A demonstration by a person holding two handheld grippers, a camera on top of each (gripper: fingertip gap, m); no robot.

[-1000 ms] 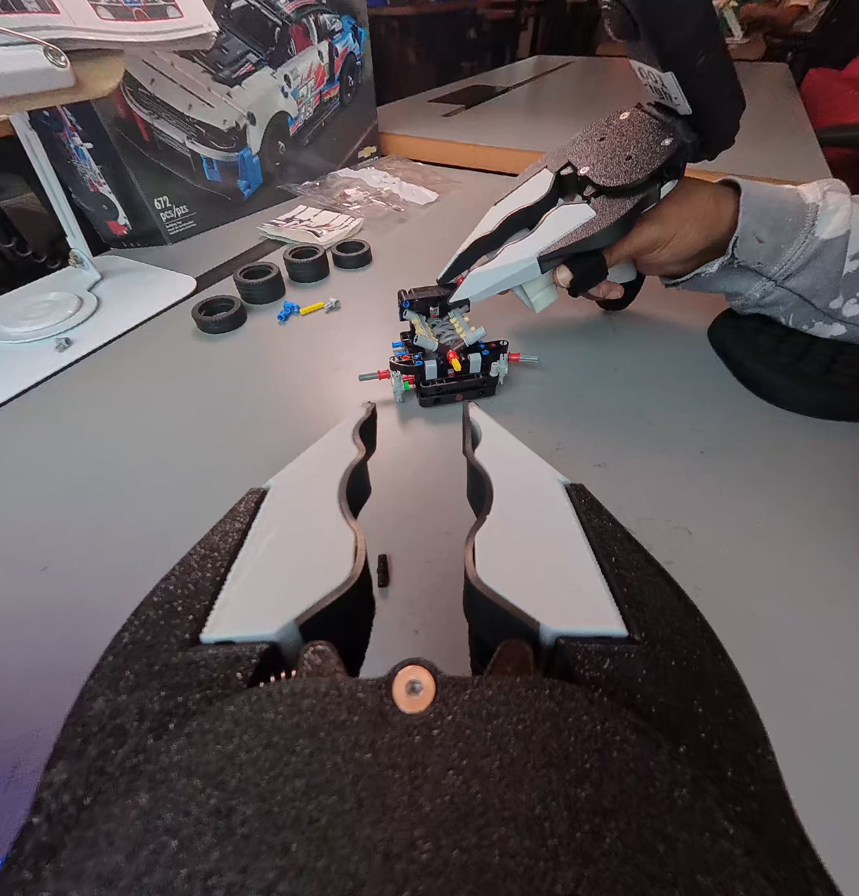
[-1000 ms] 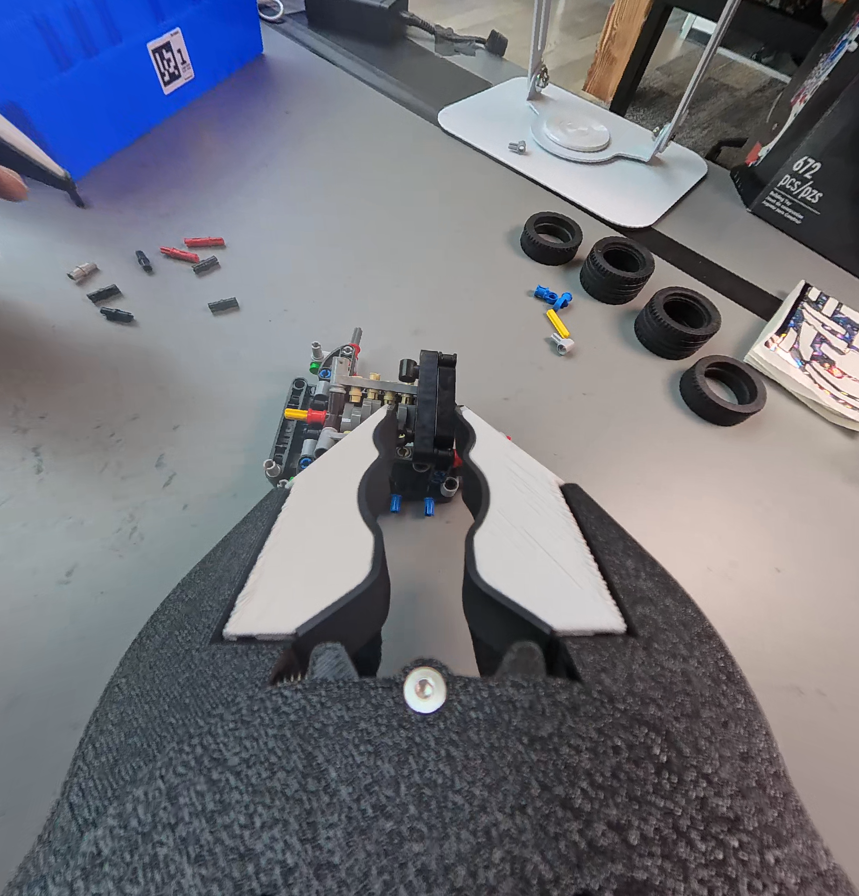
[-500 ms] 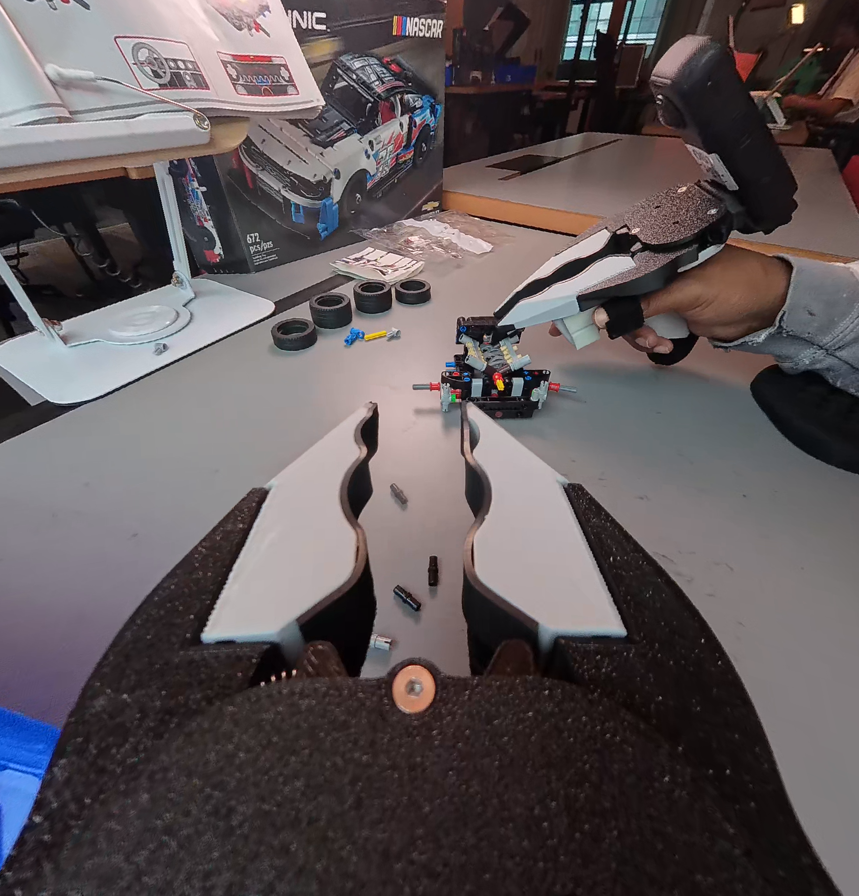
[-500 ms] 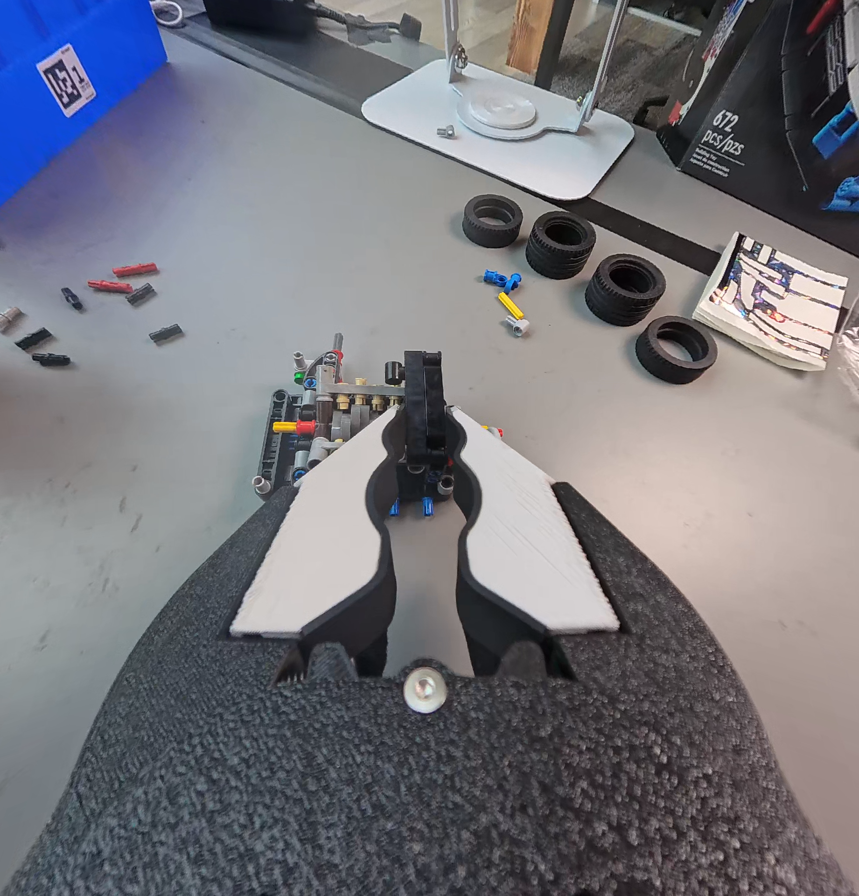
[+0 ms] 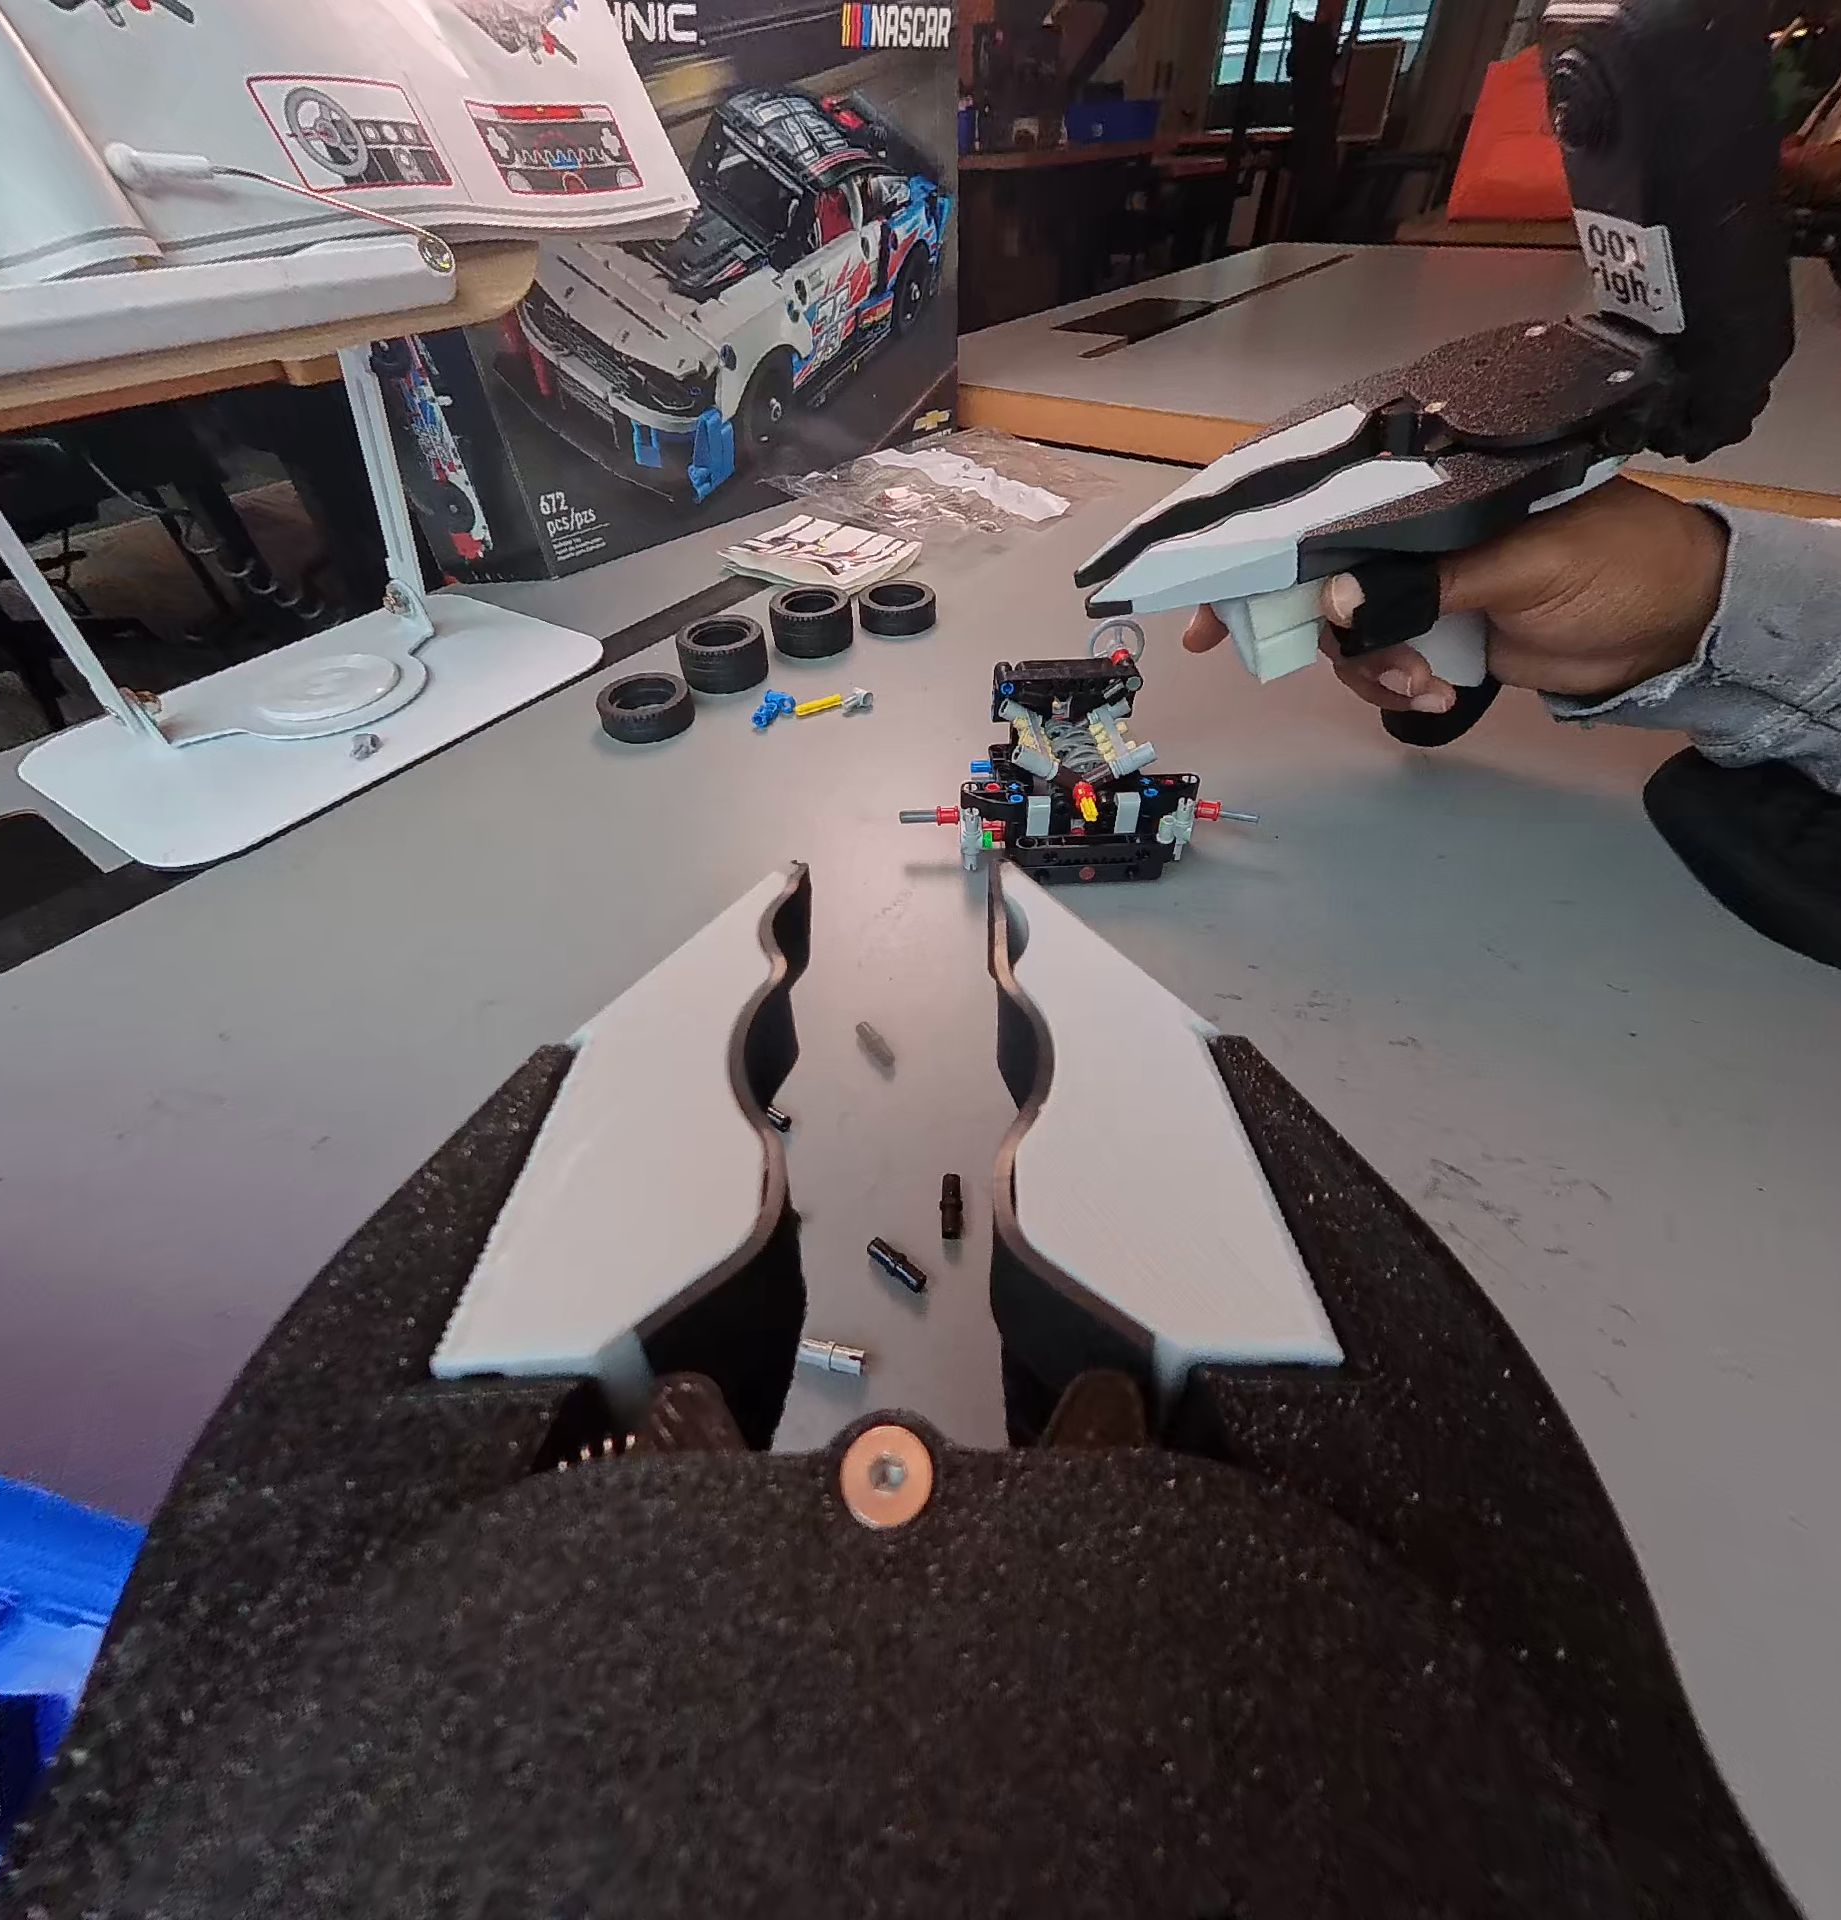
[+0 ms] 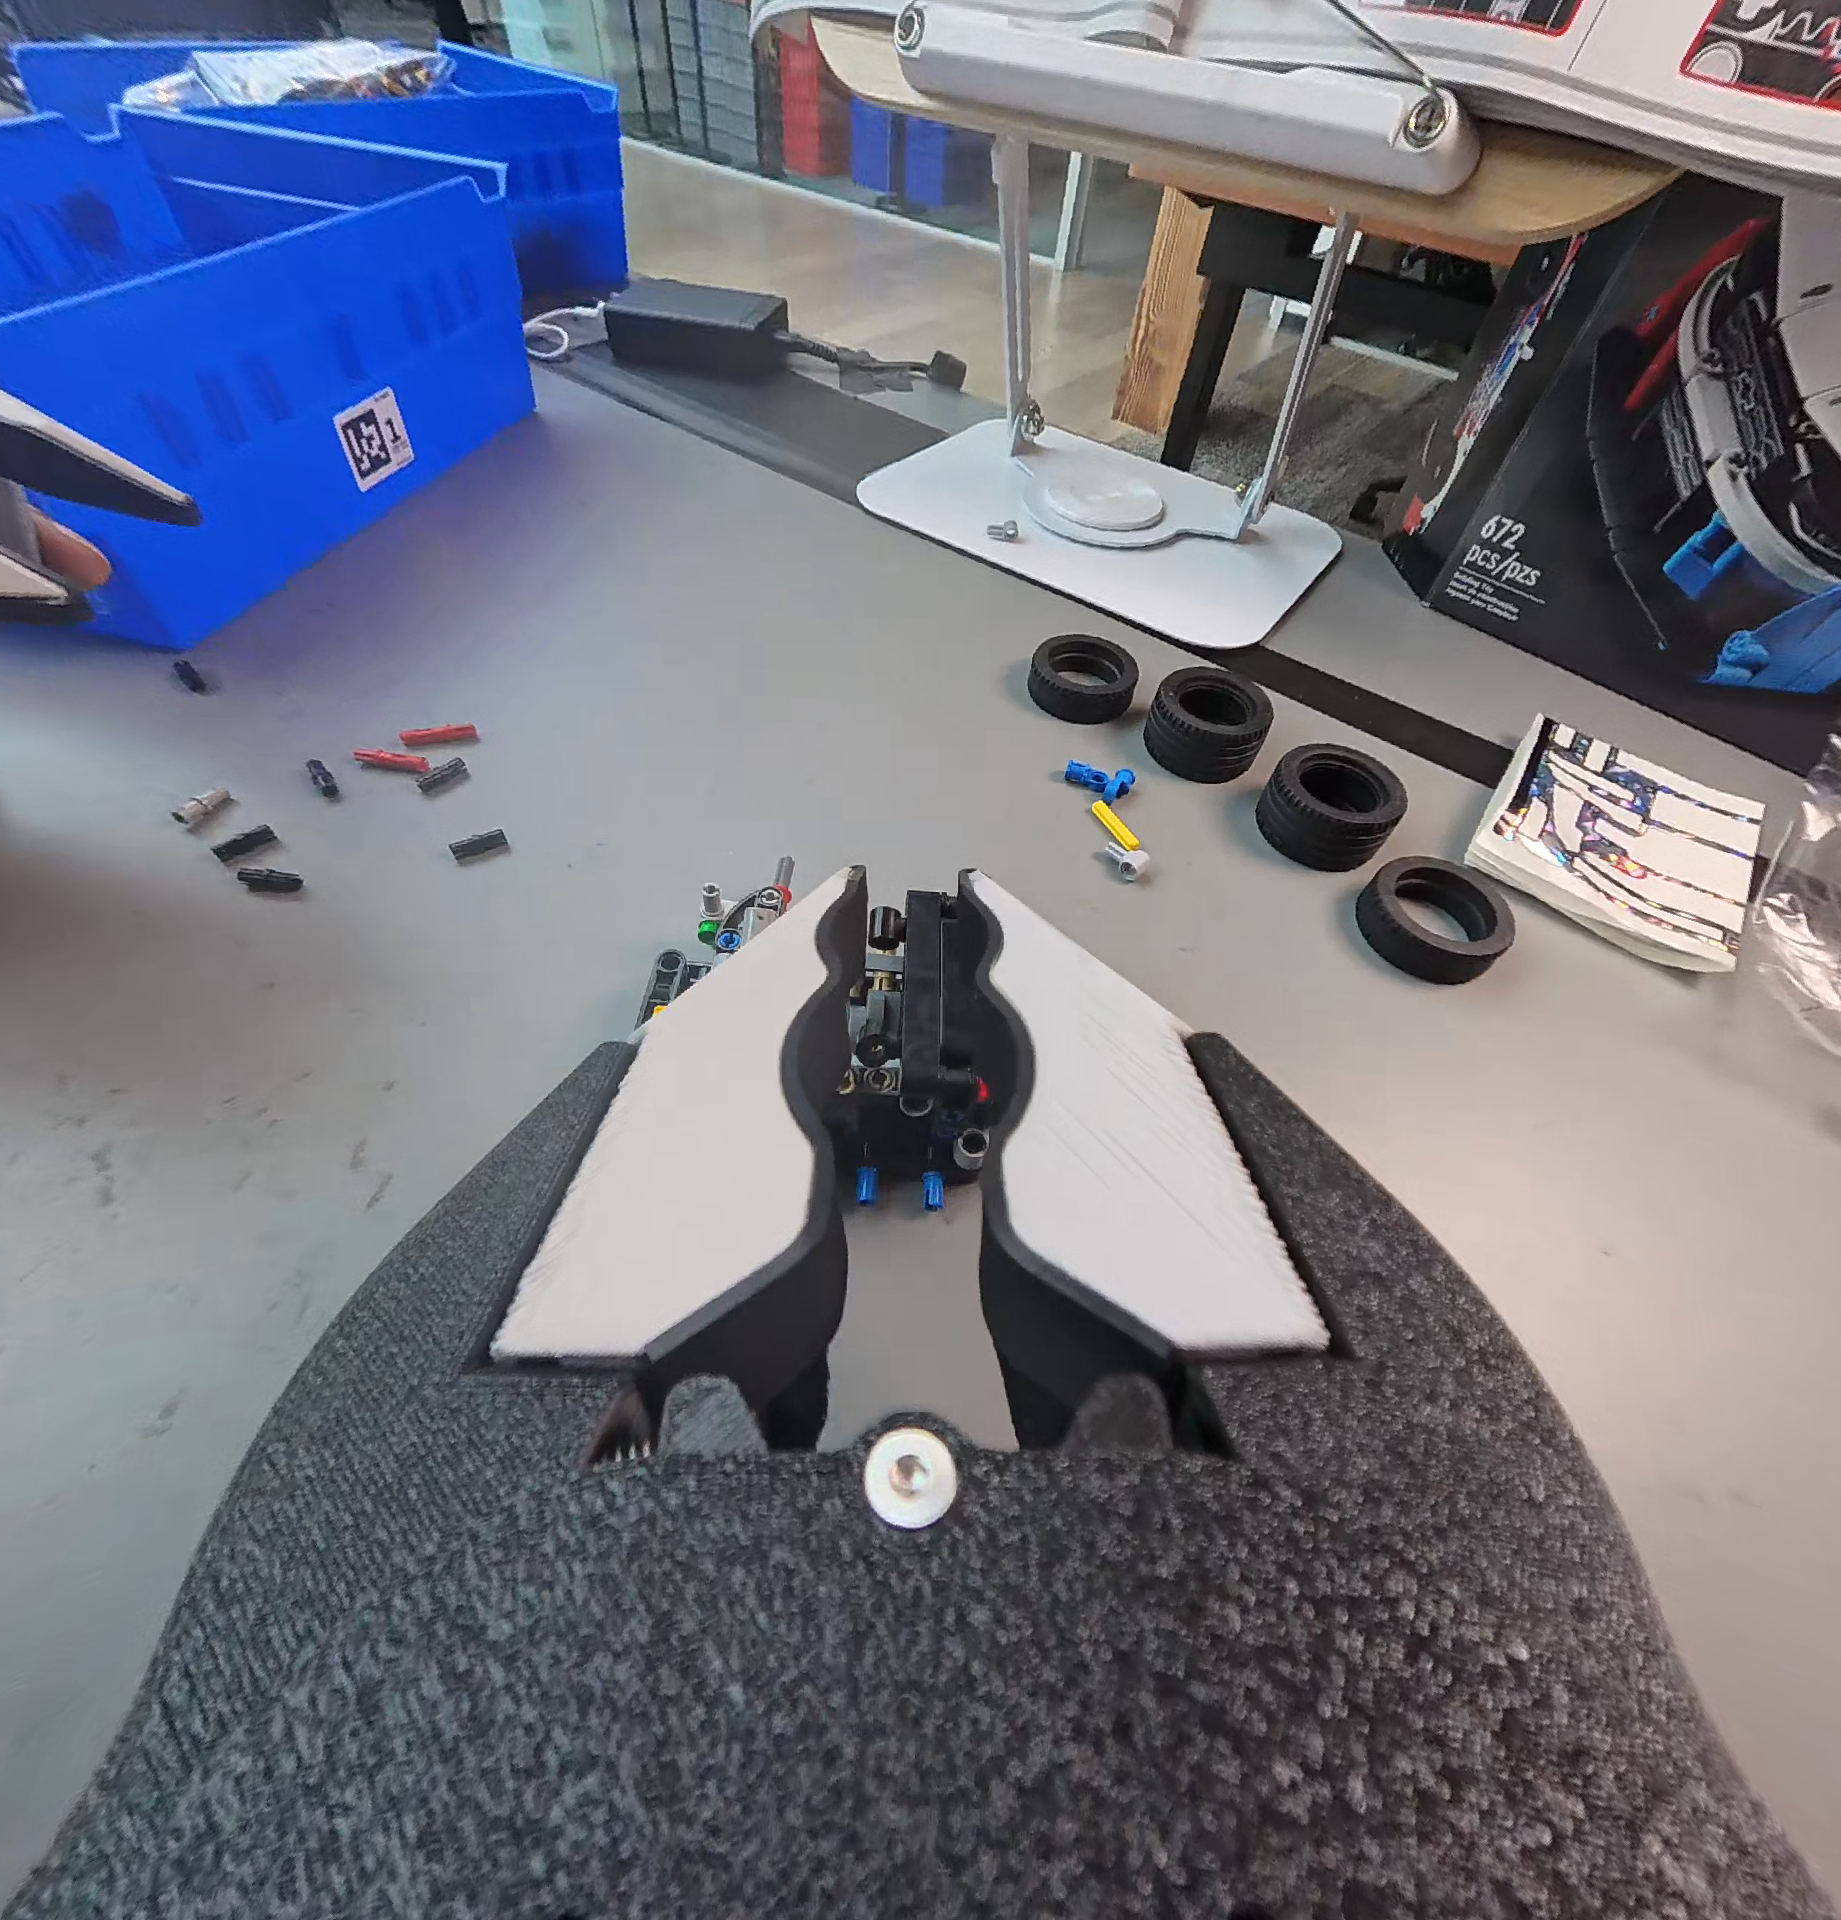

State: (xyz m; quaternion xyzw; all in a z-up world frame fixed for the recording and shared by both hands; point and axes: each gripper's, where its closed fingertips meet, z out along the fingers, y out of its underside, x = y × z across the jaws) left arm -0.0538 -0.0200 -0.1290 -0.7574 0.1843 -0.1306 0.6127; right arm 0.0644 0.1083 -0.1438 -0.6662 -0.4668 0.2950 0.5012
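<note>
Fingers on the left gripper [image 5: 897, 873] are spread, empty, over loose pins [image 5: 895, 1262]. The right gripper [image 6: 910, 875] is barely parted above the tabletop brick chassis [image 5: 1077, 774]. Looks light and fragile, so grab its black base.

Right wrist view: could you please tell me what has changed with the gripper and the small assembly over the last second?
The right gripper let go of the assembly and lifted clear; its fingers now hang narrowly apart above it. The left gripper drew back, open as before. The assembly, tyres and loose pins stayed put on the table.
</note>
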